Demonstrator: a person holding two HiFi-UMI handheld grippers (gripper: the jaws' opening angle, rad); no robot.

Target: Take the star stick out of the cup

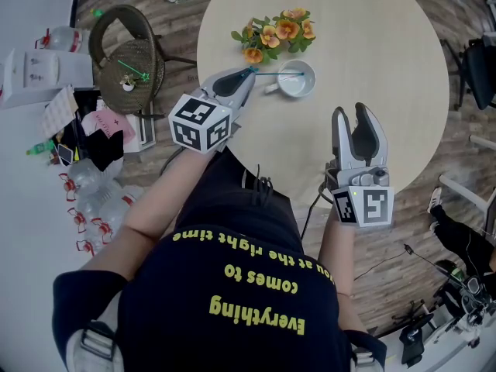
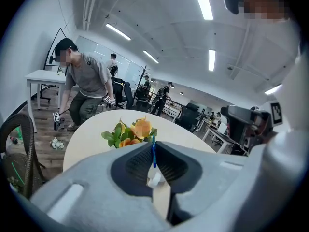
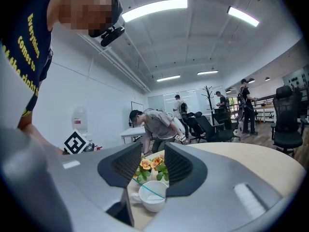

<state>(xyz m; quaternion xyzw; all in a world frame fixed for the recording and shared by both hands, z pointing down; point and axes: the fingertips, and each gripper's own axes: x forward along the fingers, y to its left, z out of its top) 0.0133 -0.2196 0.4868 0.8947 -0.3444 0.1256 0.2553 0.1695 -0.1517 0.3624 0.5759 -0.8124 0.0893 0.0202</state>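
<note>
A white cup [image 1: 311, 82] stands on the round beige table [image 1: 372, 45], just in front of some orange flowers. A thin blue-green star stick [image 1: 276, 74] lies across the cup's rim, one end inside the cup. My left gripper [image 1: 249, 71] is shut on the stick's outer end, just left of the cup. In the left gripper view the stick [image 2: 153, 153] stands pinched between the closed jaws. My right gripper [image 1: 353, 118] hovers open near the table's front edge with nothing between its jaws. Through them the cup [image 3: 155, 201] and stick [image 3: 155, 191] show.
The orange flowers [image 1: 275, 31] lie just behind the cup. A wicker chair [image 1: 128, 56] stands left of the table, with bags and bottles [image 1: 93, 192] on the floor beside it. Several people and office chairs are in the room beyond the table.
</note>
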